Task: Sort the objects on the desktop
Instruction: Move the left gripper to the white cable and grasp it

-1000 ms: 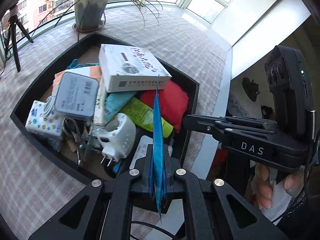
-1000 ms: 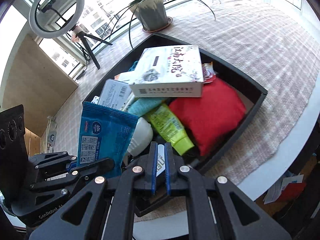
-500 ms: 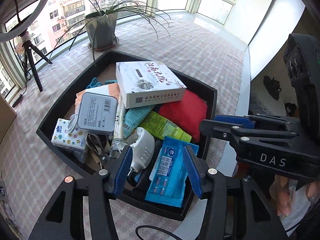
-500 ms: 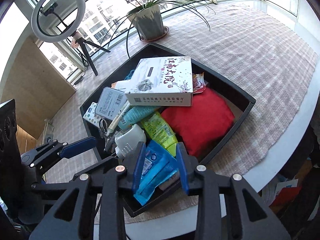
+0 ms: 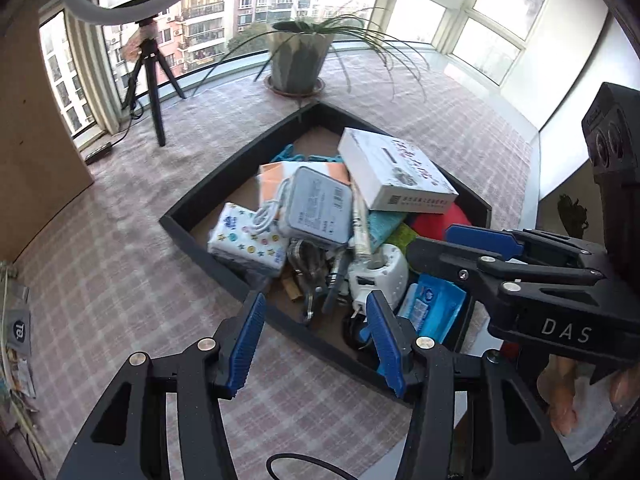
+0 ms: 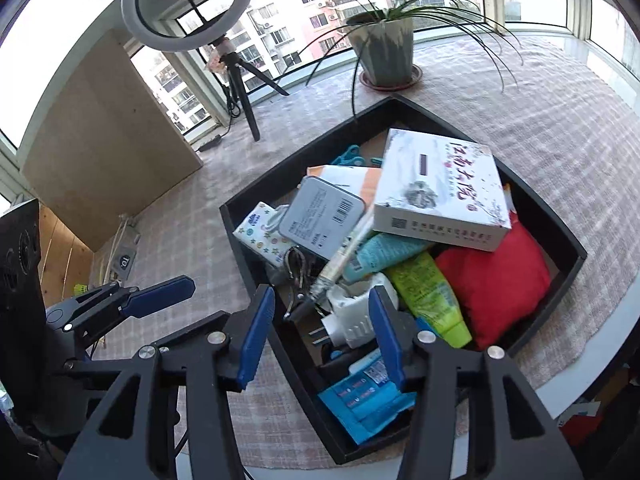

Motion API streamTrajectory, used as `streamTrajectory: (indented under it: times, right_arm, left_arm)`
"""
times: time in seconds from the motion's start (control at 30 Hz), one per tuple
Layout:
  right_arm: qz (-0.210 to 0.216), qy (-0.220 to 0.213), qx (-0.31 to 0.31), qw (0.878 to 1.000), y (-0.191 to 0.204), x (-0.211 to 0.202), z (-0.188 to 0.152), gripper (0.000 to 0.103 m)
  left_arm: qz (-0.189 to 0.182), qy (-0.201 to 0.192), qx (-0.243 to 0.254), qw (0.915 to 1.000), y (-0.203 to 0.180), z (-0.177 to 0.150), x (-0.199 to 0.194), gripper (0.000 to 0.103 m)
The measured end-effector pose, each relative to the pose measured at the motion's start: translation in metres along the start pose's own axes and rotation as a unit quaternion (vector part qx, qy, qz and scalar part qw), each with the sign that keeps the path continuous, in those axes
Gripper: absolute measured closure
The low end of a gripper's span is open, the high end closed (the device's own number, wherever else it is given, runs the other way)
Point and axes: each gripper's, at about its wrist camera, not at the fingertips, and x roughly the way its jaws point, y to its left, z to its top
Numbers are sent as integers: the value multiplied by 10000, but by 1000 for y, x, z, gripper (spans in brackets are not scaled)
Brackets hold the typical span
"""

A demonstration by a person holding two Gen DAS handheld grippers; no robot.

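Note:
A black tray (image 5: 188, 200) (image 6: 248, 248) holds several piled objects: a white box (image 5: 394, 176) (image 6: 440, 188), a grey tin (image 5: 318, 208) (image 6: 320, 216), a patterned tissue pack (image 5: 244, 236), a white plug (image 5: 380, 276) (image 6: 352, 316), a green tube (image 6: 428, 292), a red pouch (image 6: 492, 284). A blue wipes packet (image 5: 434, 308) (image 6: 360, 396) lies in the tray's near corner. My left gripper (image 5: 316, 340) is open and empty above the tray's near edge. My right gripper (image 6: 320, 332) is open and empty over the plug.
A potted plant (image 5: 300, 60) (image 6: 386, 52) stands behind the tray. A ring light on a tripod (image 5: 150, 68) (image 6: 224, 48) stands at the back left. A wooden board (image 6: 104, 140) leans at the left. The table edge (image 6: 600, 328) runs close on the right.
My left gripper let go of the blue wipes packet, which dropped into the tray's near corner. Both grippers opened wide and pulled back and up from the tray.

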Motion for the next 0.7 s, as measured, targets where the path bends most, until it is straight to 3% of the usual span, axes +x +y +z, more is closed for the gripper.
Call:
streamTrajectory:
  times: [0.2,0.37,0.47,0.7]
  right_arm:
    - [73,-342,-412,9985,45,15,23,52]
    - [401,-436,-625,9963,86,40,43,52]
    - [644,-185,-720,9952,115,64,54,49]
    - [931,553,-1186,9870,184,122,55,49]
  left_arm:
    - [356,-95,-723,9967,77,-10,-20,52]
    - [749,-206,-1351,9878,154,-25,-39,52]
    - [1053,-220,-1752,9786,208,-36,-49,53]
    - [1621,117,-2766,9472,353,-64,-53,53]
